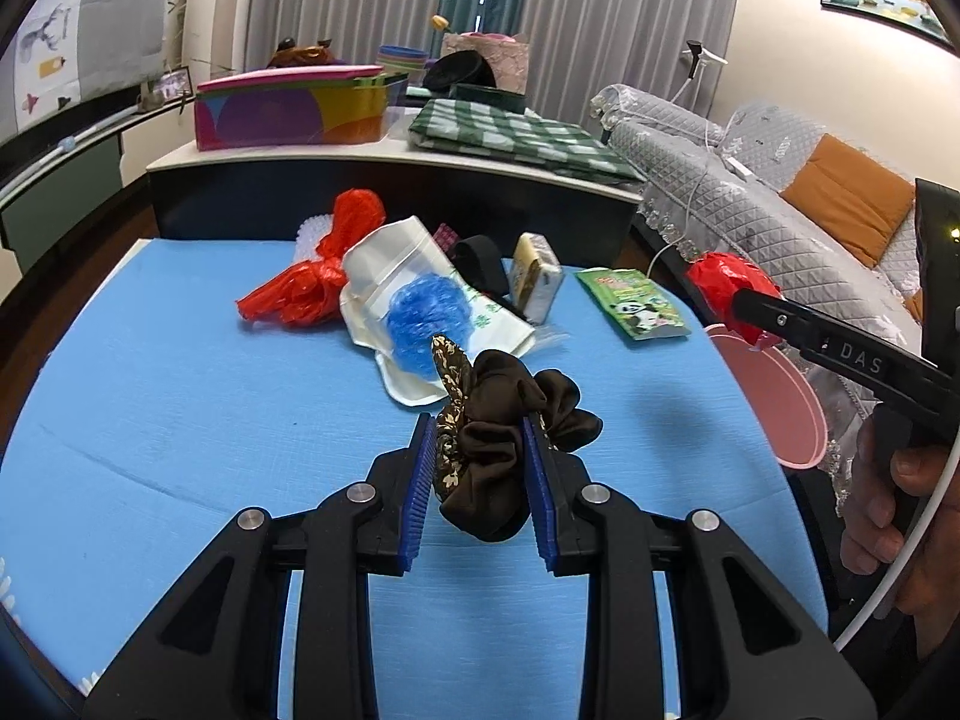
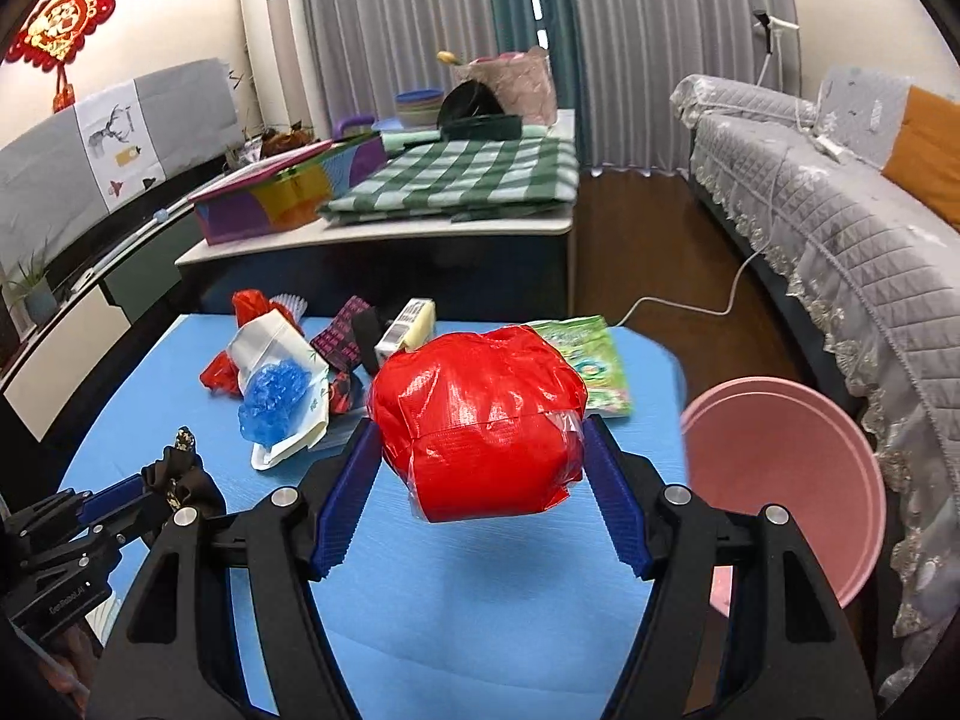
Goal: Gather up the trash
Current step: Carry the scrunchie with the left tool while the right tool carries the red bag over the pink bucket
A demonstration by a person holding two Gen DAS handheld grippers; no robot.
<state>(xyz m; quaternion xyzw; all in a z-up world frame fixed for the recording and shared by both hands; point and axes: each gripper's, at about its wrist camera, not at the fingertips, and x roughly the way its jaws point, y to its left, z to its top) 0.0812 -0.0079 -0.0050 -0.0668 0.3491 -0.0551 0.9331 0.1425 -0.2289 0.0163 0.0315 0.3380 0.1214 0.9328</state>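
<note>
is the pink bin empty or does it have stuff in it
It looks empty: the part of the pink bin that the right wrist view shows is bare pink wall. Its bottom lies behind the rim, so I cannot tell for certain.

red wad (image 2: 480, 420), brown scrunchie (image 1: 492, 456) aloft

Red ball (image 2: 480, 420), brown scrunchie (image 1: 492, 456)

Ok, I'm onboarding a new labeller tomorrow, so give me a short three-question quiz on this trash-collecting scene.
1. True or false: the left hand-held gripper holds a crumpled dark brown fabric scrunchie.
2. What does the right hand-held gripper hold?
3. The round pink plastic basin sits: A) on the blue table mat, B) beside the table.

Key: 1 true; 2 a crumpled red plastic ball; 3 B.
</note>
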